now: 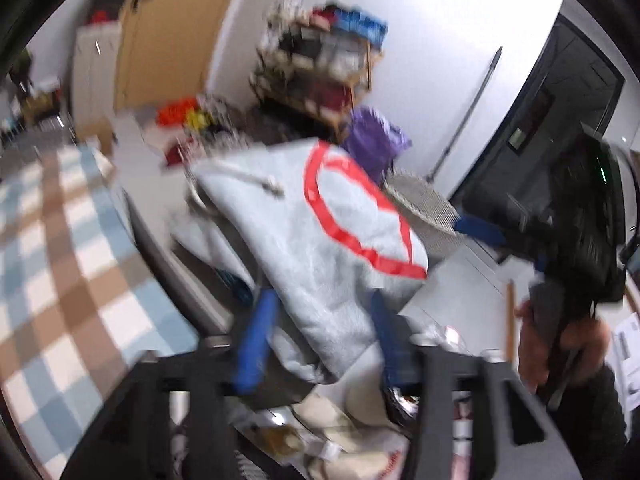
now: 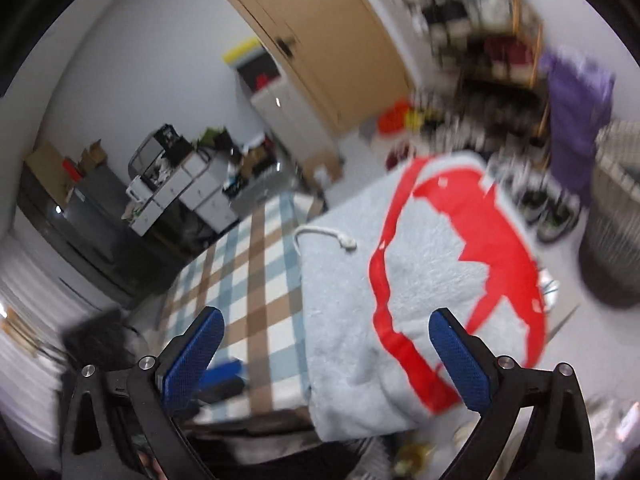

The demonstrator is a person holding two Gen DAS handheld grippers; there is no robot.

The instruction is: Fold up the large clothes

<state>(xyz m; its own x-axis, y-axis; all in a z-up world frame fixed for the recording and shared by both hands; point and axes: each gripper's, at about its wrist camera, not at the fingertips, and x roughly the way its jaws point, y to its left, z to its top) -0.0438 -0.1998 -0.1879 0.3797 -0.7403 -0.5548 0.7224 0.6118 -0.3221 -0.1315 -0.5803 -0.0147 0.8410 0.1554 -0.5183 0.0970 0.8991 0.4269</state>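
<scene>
A folded light grey hoodie [image 1: 320,232] with a red print and a white drawstring fills the middle of the blurred left wrist view. My left gripper [image 1: 320,300] has its blue fingers [image 1: 256,340] spread, with the hoodie's lower fold between them; no pad visibly presses on the cloth. In the right wrist view the hoodie [image 2: 348,300] lies by the edge of a checked blue, brown and white cover [image 2: 256,280]. My right gripper [image 2: 326,314] stands open just short of it, holding nothing. A hand [image 1: 560,352] carries that gripper at the right of the left view.
A woven laundry basket [image 2: 616,240] and a purple cloth [image 2: 576,104] stand to the right, with a cluttered shelf [image 1: 320,52] and a wooden door [image 1: 168,32] behind. Shoes [image 2: 544,208] sit on the floor. A heap of light items [image 1: 340,420] lies below the left gripper.
</scene>
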